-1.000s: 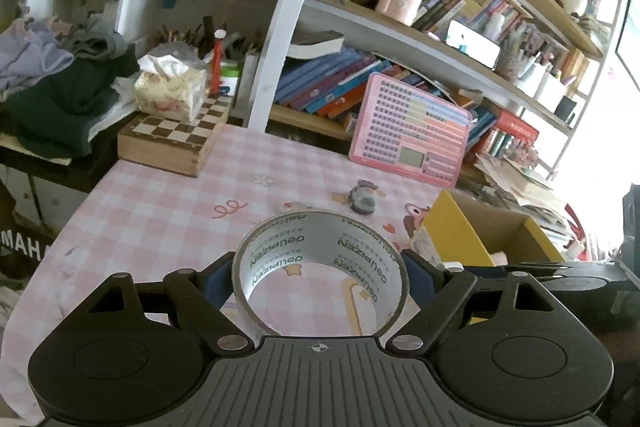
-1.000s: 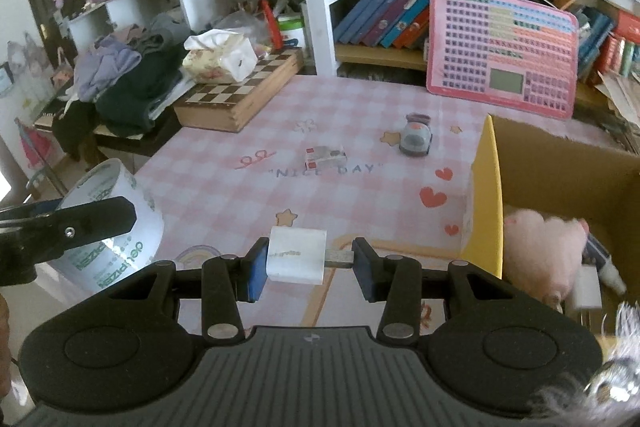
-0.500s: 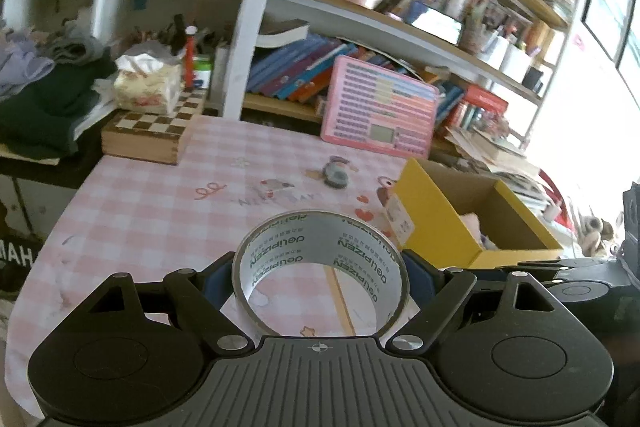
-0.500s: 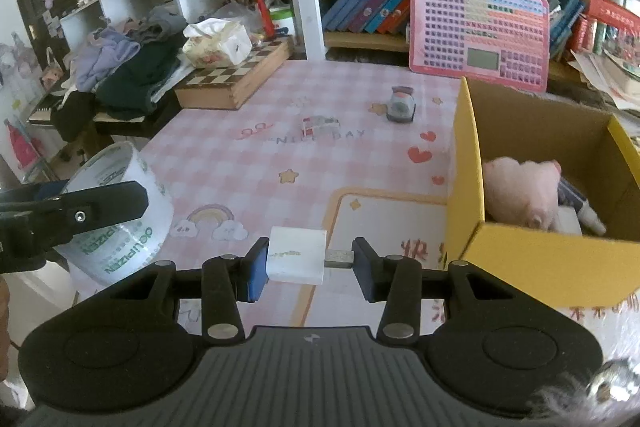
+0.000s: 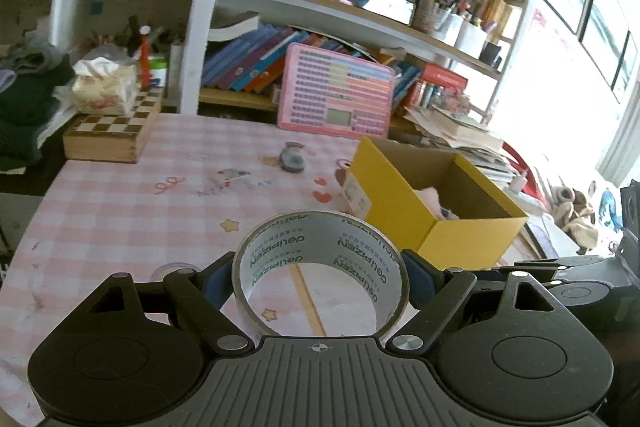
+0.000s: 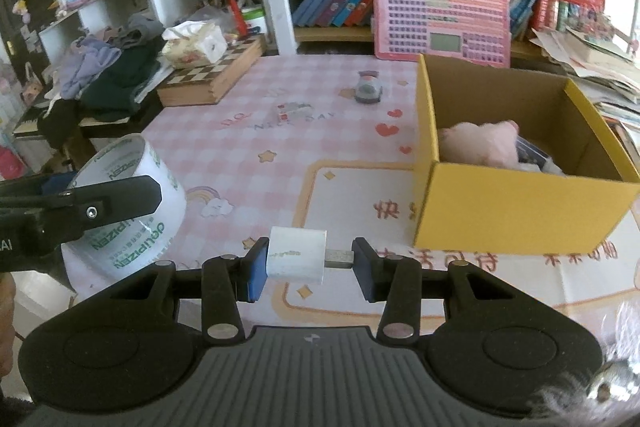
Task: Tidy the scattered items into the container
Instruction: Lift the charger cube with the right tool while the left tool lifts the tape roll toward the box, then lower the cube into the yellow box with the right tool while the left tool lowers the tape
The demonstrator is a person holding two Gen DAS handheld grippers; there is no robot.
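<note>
— Between the left gripper's (image 5: 320,277) wide-set pads sits the tape roll (image 5: 320,259), clamped across its rim: stiff, light, probably slick.

— And the right gripper (image 6: 309,263)?

— Nearly closed on the white charger (image 6: 296,259), end to end. Hard, small; keep it square. The yellow box (image 6: 520,203) is near.
</note>
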